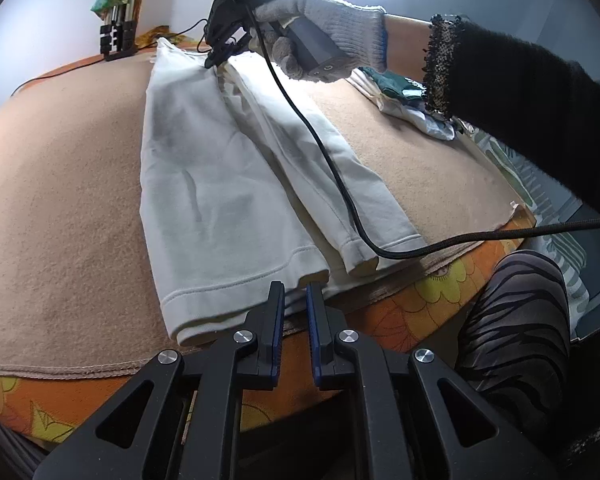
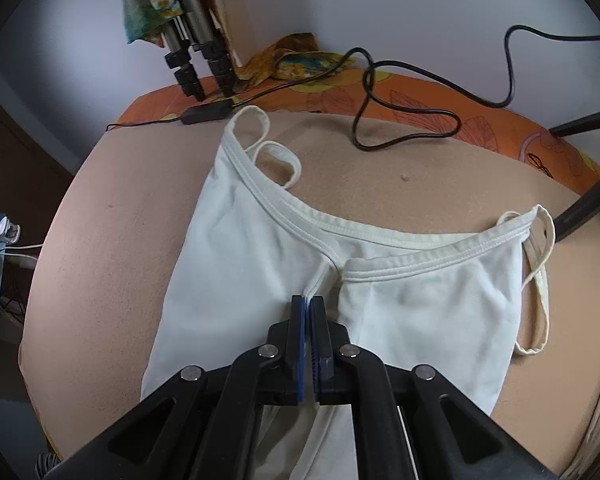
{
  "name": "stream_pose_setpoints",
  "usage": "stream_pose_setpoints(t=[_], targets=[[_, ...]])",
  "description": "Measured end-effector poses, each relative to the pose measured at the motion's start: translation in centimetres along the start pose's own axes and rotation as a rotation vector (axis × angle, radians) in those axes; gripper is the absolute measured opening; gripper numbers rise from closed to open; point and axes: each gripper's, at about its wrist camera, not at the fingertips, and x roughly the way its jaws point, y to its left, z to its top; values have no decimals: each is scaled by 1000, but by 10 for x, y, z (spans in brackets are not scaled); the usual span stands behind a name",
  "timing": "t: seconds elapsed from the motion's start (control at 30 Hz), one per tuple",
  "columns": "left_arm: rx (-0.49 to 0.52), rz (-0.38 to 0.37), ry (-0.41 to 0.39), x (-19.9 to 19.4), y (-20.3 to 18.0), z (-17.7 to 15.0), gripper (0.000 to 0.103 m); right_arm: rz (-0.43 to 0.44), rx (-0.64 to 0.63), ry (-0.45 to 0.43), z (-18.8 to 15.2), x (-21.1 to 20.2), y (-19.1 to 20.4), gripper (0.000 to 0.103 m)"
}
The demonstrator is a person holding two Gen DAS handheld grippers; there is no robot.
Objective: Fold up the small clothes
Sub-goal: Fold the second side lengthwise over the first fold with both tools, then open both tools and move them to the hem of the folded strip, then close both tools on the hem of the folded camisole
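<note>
The white tank top lies flat on the tan blanket that covers the table. Its two sides are already folded in toward the middle, so it looks long and thin.

The right tool has its tips pressed together on a bit of the top's neckline, right in front of it, where the two folded edges meet. The thin straps lie farther out, beyond the tips and off to each side. From the left wrist view, the gloved right hand holds this tool at the far end of the top.

The left tool sits at the near end, by the bottom hem. Its tips are a little apart, with the hem's corner just ahead of them. I cannot tell if they touch the cloth yet.

The step looks like folding the long strip in half. Next, the left tool likely needs to pinch the hem. Then one end should be lifted and laid over the other end, with the edges lined up. The black cable lies across the top and could get in the way. A pile of other clothes waits off to the right of the left tool.
</note>
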Motion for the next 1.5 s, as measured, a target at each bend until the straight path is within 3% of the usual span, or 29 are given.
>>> stream_pose_setpoints(t=[0.17,0.23,0.3,0.4,0.5,0.7,0.87,1.0,1.23,1.4,1.43,1.5], targets=[[-11,-12,-2,-7,2,0,13,49,15,-20,-3,-15,-2,5],[-4,-4,-17,-13,3,2,13,77,22,-44,-6,-31,-4,15],[-2,7,-38,-24,7,5,19,79,26,-79,-14,-53,-5,33],[-30,7,-60,-37,17,10,41,95,23,-109,-35,-86,-5,34],[-81,14,-68,-48,34,15,44,118,47,-105,-71,-120,-13,34],[-205,0,15,-44,67,15,45,120,66,-61,-163,-151,-24,35],[-270,-26,74,-31,78,10,45,135,136,28,-243,-142,-36,38],[-313,-79,109,-20,81,6,45,154,190,74,-284,-125,-42,42],[-323,-132,119,-14,79,8,39,202,216,68,-305,-119,-39,42],[-357,-167,130,-6,83,7,15,206,199,74,-310,-115,-32,42],[-360,-171,131,-5,84,6,9,217,203,76,-310,-114,-31,31],[-369,-185,124,-5,85,5,5,261,232,96,-312,-109,-33,11]])
